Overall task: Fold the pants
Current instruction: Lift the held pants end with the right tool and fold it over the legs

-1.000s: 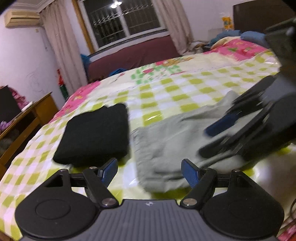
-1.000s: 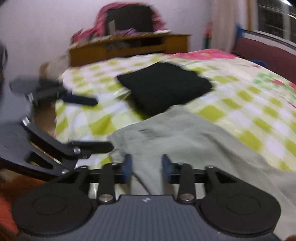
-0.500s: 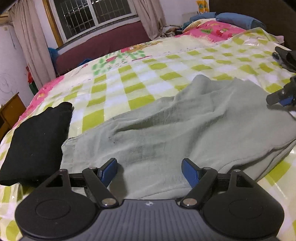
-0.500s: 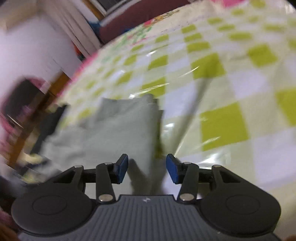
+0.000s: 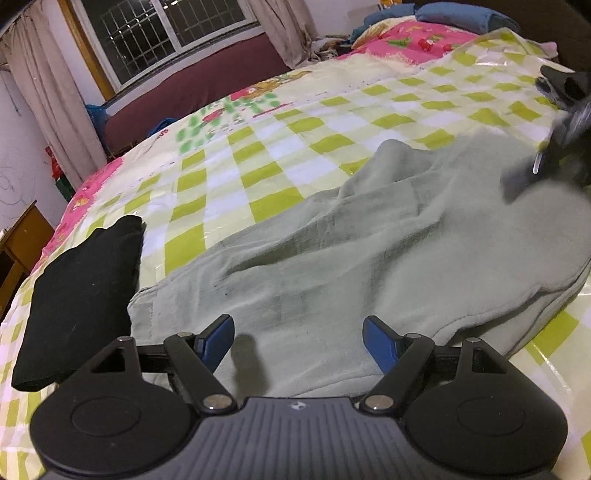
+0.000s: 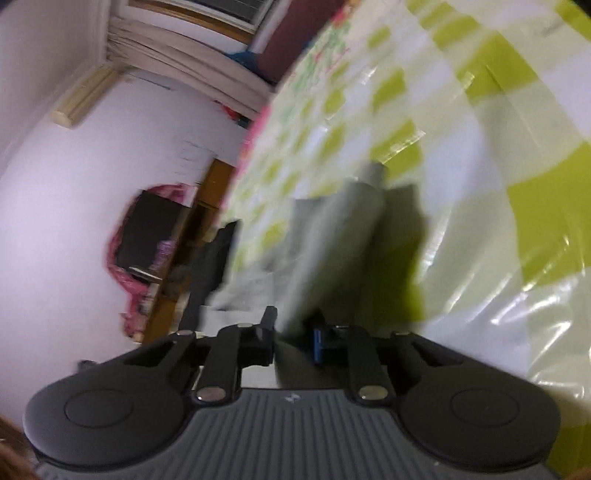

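Note:
Grey-green pants (image 5: 369, 251) lie spread and wrinkled on the checked bed cover (image 5: 280, 144). My left gripper (image 5: 298, 338) is open and empty, hovering just above the near edge of the pants. My right gripper (image 6: 293, 334) is shut on a raised fold of the pants (image 6: 343, 236), rolled to the side. In the left wrist view the right gripper (image 5: 554, 147) shows blurred at the far right, over the pants' right end.
A folded black garment (image 5: 81, 291) lies on the bed left of the pants. A wooden desk (image 5: 18, 243) stands past the bed's left edge. Pillows and blue bedding (image 5: 443, 18) are at the far end. A window and curtains are behind.
My right gripper swung from the left end to the right end of the pants, closed on the cloth and tilted sideways. My left gripper moved closer over the near edge.

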{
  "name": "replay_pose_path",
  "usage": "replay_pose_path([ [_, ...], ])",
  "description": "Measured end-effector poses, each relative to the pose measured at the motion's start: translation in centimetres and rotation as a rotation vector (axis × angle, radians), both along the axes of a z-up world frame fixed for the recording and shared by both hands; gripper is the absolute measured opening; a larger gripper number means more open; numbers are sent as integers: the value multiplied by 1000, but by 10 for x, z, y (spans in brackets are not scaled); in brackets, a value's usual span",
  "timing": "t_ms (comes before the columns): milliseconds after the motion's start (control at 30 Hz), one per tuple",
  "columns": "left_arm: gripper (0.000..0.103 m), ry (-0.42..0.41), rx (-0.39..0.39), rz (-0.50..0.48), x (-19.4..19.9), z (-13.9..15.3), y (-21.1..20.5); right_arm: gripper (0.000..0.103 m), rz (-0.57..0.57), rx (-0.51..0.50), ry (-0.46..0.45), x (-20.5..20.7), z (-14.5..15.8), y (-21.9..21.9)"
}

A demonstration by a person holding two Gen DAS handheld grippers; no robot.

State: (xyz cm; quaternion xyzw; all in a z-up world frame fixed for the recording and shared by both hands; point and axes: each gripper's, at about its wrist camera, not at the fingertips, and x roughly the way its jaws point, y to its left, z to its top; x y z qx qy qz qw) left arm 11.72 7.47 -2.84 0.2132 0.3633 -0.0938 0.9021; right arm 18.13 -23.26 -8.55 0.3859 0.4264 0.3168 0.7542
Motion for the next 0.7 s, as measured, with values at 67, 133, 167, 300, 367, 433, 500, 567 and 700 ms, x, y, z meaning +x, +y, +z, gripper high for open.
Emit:
replay_pose_path([
  [67, 90, 10, 16, 1, 4, 1, -5, 5, -24, -42, 120, 10, -22, 6],
  [133, 90, 18, 29, -8, 2, 3, -12, 5, -59, 21, 103, 8, -18, -2],
  [167, 90, 24, 28, -16, 1, 4, -16, 3, -87, 42, 67, 6, -12, -10],
  [300, 90, 68, -34, -65, -3, 6, -45, 3, -155, 30, 43, -2, -4, -48],
  [367, 90, 86, -59, -118, -7, 3, -71, 3, -204, 9, 61, -10, -6, -73],
  [433, 90, 110, -89, -177, -9, -2, -98, 3, -276, -1, 91, -25, -3, -104],
  [500, 91, 111, -105, -223, -11, -6, -120, 3, -336, -39, 97, -47, 12, -131],
  [567, 93, 101, -121, -246, -14, -8, -134, 3, -368, -88, 82, -59, 27, -150],
  [700, 93, 79, -136, -235, -27, -3, -129, 4, -385, -201, 65, -78, 43, -149],
])
